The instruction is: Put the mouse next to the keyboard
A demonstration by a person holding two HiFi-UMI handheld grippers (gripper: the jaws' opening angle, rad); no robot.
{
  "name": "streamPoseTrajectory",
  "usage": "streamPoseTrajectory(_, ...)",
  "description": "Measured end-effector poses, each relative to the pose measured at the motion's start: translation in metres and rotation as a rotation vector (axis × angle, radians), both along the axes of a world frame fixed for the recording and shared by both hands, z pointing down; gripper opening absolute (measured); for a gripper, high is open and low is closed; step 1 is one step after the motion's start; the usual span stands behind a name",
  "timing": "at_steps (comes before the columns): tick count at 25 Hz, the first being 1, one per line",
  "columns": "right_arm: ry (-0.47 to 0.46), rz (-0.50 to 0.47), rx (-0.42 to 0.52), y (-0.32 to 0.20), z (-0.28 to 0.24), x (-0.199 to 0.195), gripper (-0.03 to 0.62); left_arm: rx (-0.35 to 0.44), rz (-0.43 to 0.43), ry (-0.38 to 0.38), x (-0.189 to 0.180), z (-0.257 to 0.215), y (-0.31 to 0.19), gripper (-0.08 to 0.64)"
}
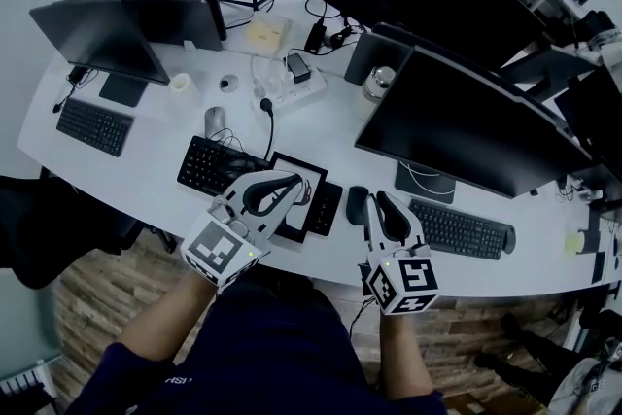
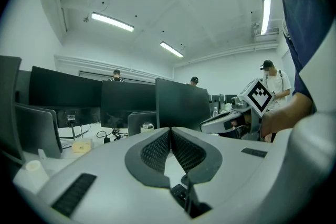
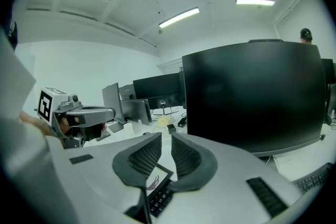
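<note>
A dark mouse (image 1: 357, 203) lies on the white desk (image 1: 165, 136), just left of the black keyboard (image 1: 460, 229) under the big monitor (image 1: 466, 126). My right gripper (image 1: 380, 198) hovers right beside that mouse, over the gap between it and the keyboard. Its jaws stand a narrow slit apart (image 3: 165, 137) with nothing between them. My left gripper (image 1: 297, 189) hangs over a black-framed tablet (image 1: 309, 178) beside a second keyboard (image 1: 210, 164). Its jaws meet at the tips (image 2: 170, 130) and hold nothing. A silver mouse (image 1: 215, 121) lies behind that second keyboard.
Several monitors (image 1: 107, 36) ring the desk's far side. A power strip (image 1: 292, 93), cables and a tape roll (image 1: 182, 85) lie mid-desk. A small keypad (image 1: 325, 208) sits beside the tablet. A third keyboard (image 1: 94, 125) is far left. The desk's front edge drops to wooden floor (image 1: 97, 306).
</note>
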State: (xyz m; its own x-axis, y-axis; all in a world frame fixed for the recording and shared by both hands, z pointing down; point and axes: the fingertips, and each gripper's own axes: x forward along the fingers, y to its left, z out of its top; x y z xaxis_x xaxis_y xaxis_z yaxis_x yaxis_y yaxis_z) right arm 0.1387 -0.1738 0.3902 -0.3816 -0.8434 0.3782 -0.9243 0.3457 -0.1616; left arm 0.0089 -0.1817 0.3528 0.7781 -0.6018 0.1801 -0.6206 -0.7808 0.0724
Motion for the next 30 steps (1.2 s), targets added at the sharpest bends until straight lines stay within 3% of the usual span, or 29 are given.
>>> streamPoseTrajectory(30,-0.054,-0.047,-0.005,-0.011,-0.003,-0.001,0.002,0.004,-0.015,0.006,0.013,-0.002,-0.010,0.035)
